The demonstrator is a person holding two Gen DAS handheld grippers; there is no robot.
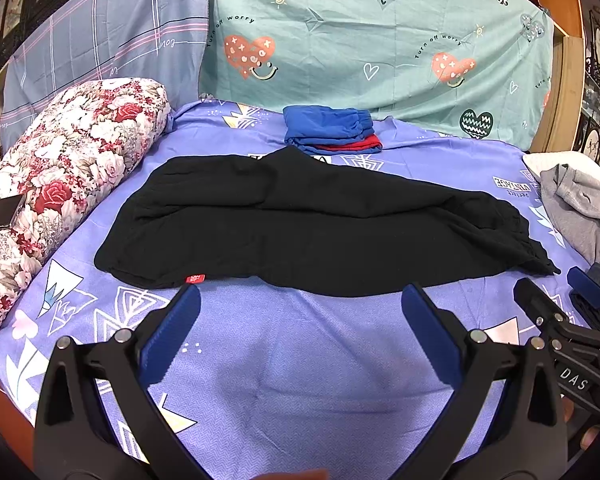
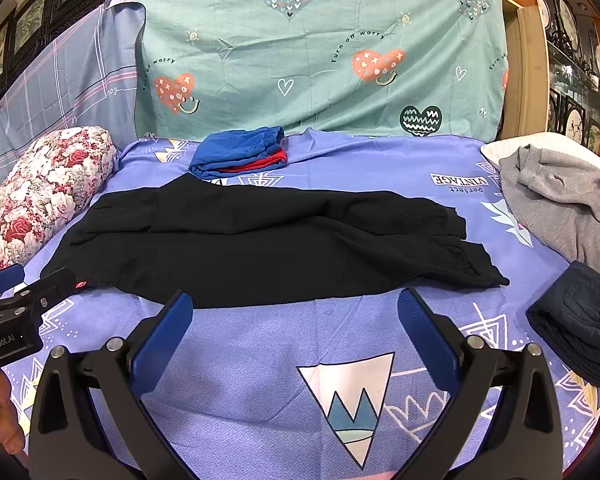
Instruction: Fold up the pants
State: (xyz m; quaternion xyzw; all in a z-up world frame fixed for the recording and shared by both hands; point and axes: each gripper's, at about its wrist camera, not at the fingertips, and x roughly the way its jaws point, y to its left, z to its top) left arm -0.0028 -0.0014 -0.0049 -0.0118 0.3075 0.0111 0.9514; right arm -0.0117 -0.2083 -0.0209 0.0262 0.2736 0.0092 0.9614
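Black pants (image 1: 300,220) (image 2: 268,248) lie flat across the purple bed sheet (image 1: 292,360) (image 2: 260,344), folded lengthwise with one leg over the other. A small red tag (image 1: 195,279) shows at their near left edge. My left gripper (image 1: 300,304) stands open just short of the pants' near edge, holding nothing. My right gripper (image 2: 296,310) is open too, its blue pads at the near hem, and it appears at the right edge of the left wrist view (image 1: 556,292). The left gripper shows at the left edge of the right wrist view (image 2: 32,284).
A folded stack of blue and red clothes (image 1: 332,130) (image 2: 240,152) sits behind the pants. A floral bolster (image 1: 68,168) (image 2: 44,192) carrying a dark phone (image 1: 0,212) lines the left side. Grey (image 2: 560,196) and dark (image 2: 580,320) garments lie at right.
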